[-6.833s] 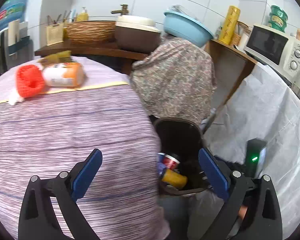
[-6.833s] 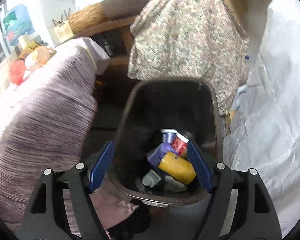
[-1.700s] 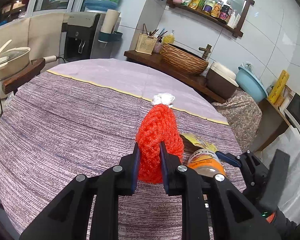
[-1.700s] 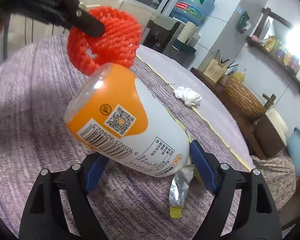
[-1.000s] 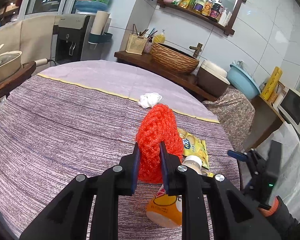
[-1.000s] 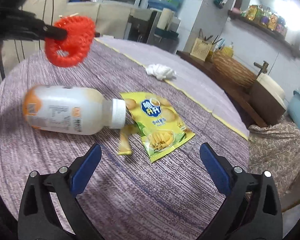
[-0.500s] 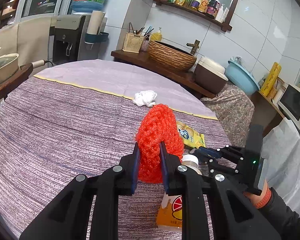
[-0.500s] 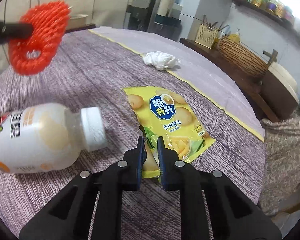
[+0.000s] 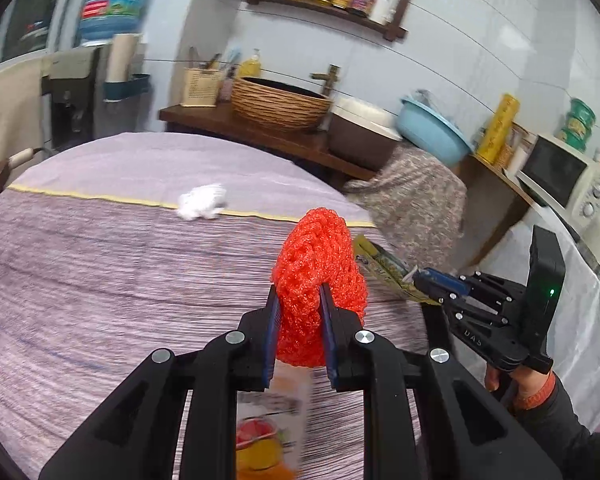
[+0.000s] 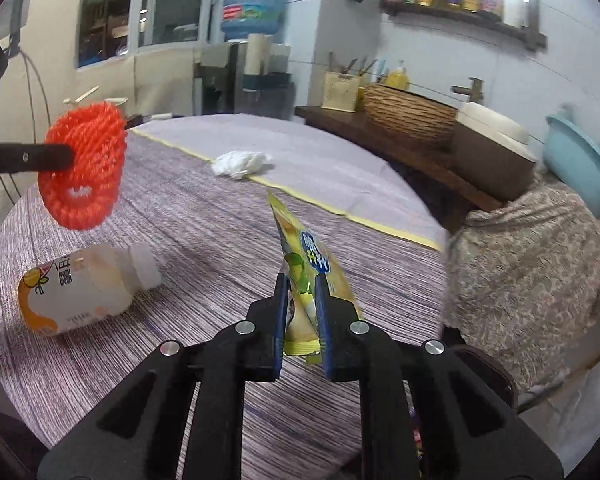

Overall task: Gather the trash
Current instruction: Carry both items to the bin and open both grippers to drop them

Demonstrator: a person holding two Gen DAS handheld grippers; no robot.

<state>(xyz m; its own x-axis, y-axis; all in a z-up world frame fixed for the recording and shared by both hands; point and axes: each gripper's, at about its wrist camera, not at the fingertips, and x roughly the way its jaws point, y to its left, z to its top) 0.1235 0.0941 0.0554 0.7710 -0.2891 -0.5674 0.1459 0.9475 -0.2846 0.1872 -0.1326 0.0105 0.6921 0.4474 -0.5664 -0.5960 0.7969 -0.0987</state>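
Observation:
My left gripper (image 9: pixel 299 298) is shut on a red foam net (image 9: pixel 318 276) and holds it above the round table; the net also shows in the right wrist view (image 10: pixel 84 170). My right gripper (image 10: pixel 302 282) is shut on a yellow snack bag (image 10: pixel 312 264), lifted off the striped tablecloth; the bag shows in the left wrist view (image 9: pixel 384 270). An orange-and-white drink bottle (image 10: pixel 82 290) lies on its side on the table, below the left gripper (image 9: pixel 268 428). A crumpled white tissue (image 10: pixel 242 162) lies near the yellow stripe, also seen in the left wrist view (image 9: pixel 202 206).
The table's right edge (image 10: pixel 420 360) drops toward a flower-patterned cloth (image 10: pixel 528 268). A wooden counter (image 9: pixel 252 130) behind holds a wicker basket (image 9: pixel 280 104), a brown pot (image 9: pixel 358 132) and a blue basin (image 9: pixel 434 132). A microwave (image 9: pixel 560 176) stands at right.
My right gripper has lifted the snack bag off the table and pulled back toward the table's right edge. The left gripper still holds the red net, shifted slightly right.

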